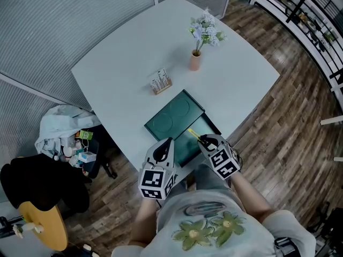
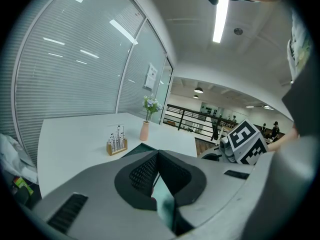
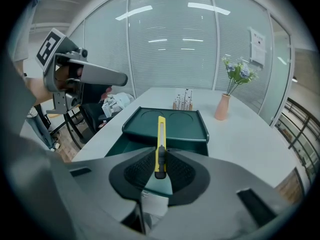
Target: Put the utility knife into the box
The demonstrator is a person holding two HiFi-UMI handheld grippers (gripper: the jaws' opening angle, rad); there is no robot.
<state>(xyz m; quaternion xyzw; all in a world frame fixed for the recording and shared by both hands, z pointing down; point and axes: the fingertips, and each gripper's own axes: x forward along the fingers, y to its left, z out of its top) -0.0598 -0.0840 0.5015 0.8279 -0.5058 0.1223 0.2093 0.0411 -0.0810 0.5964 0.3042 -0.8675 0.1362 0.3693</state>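
Observation:
A yellow utility knife [image 3: 160,141] is pinched between the pads of my right gripper [image 3: 160,156] and points forward over the open dark green box [image 3: 131,143]. From the head view, the knife [image 1: 192,133] sticks out of the right gripper [image 1: 204,141] above the box [image 1: 188,144], near the table's front edge. The box's lid [image 1: 174,115] lies flat against the box's far side. My left gripper [image 1: 164,144] hovers at the box's near left corner. Its jaws [image 2: 157,156] meet at the tips with nothing between them.
On the white table [image 1: 123,68] beyond the box stand a pink vase with flowers [image 1: 196,59] and a small wooden stand of thin tools [image 1: 161,83]. A chair piled with clutter [image 1: 67,141] is left of the table. A railing [image 1: 300,9] runs at the far right.

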